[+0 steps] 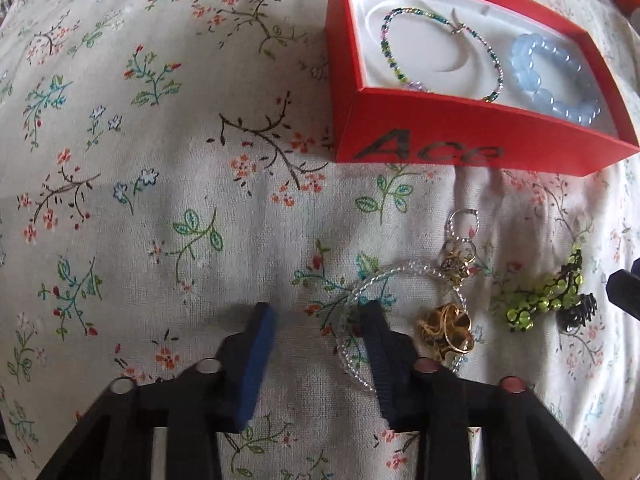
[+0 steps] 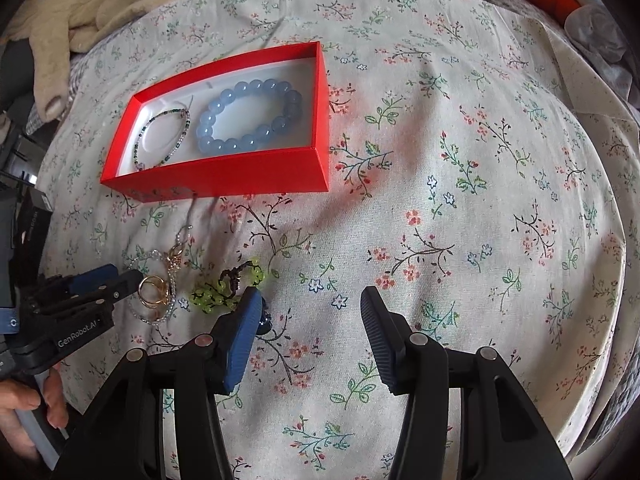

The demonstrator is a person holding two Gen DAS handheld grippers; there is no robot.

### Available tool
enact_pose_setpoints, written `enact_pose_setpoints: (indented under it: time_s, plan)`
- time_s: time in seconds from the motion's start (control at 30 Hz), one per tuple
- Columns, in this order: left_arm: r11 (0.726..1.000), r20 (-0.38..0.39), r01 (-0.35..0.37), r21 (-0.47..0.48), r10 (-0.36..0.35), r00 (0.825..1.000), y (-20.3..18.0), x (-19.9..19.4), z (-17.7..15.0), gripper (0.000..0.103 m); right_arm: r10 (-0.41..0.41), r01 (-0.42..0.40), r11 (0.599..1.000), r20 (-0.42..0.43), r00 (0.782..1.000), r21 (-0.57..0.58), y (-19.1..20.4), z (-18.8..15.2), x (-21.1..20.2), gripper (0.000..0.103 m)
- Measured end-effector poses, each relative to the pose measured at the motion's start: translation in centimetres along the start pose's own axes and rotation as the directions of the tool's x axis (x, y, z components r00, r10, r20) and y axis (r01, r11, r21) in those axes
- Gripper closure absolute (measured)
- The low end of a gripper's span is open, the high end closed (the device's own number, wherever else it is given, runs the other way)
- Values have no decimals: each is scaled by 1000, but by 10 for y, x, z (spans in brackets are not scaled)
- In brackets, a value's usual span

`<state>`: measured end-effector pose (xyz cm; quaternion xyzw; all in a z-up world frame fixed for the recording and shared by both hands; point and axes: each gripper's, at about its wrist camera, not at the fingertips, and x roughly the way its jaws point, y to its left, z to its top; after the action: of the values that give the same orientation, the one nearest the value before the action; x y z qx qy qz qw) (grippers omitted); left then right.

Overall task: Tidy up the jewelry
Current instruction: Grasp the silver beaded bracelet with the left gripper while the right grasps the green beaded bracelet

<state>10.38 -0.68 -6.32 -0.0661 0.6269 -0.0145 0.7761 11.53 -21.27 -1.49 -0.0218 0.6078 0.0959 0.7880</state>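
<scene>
Left gripper point(image 1: 320, 356): I found its fingers spread, nothing between them, low over the floral cloth point(image 1: 160, 184). The right-hand finger sat on or just over the arc of the clear bead strand point(image 1: 362, 286).

Right gripper point(image 2: 312, 340): fingers spread and empty, its left finger close beside the green bead piece point(image 2: 224, 292).

Red box point(image 2: 224, 184): open on the cloth, holding 2 items, the multicolour thin bracelet point(image 1: 440, 54) and the blue bead bracelet point(image 2: 248, 118), lying side by side.

Loose jewelry: outside the box, near its front wall, I noted the clear bead strand, gold rings point(image 1: 448, 330), a small gold charm point(image 1: 456, 264) and the green bead piece in 1 cluster.

Risk 1, tangle: the strand looped round or under the rings and charm; I could not tell which. In my judgement, lifting one could drag the others.

Risk 2, missed pinch: the strand was thin and flat on soft cloth, so I judged the fingers might catch fabric or slip off the beads.

Risk 3, collision: both grippers worked the same cluster and could knock each other.

Risk 4, box: a dragged strand might nudge the light box.
</scene>
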Motion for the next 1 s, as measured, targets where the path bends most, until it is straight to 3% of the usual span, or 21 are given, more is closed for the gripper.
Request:
enact_pose_setpoints:
  time_s: [0.07, 0.63, 0.77, 1.0]
  plan:
    - [1000, -2, 18, 0, -18, 1000, -2, 0, 0, 101, 0, 0, 1000, -1, 1000, 1, 1, 1, 1, 49]
    - [994, 184, 98, 36, -103, 977, -6, -67, -1, 103, 53, -53, 999, -14, 998, 8, 15, 10, 16, 50]
    - [995, 186, 92, 27, -96, 978, 6, -69, -3, 103, 65, -65, 998, -33, 997, 8, 21, 15, 28, 70]
    - [996, 178, 84, -3, -82, 981, 23, -65, -2, 103, 59, -60, 998, -44, 997, -17, 36, 21, 38, 90]
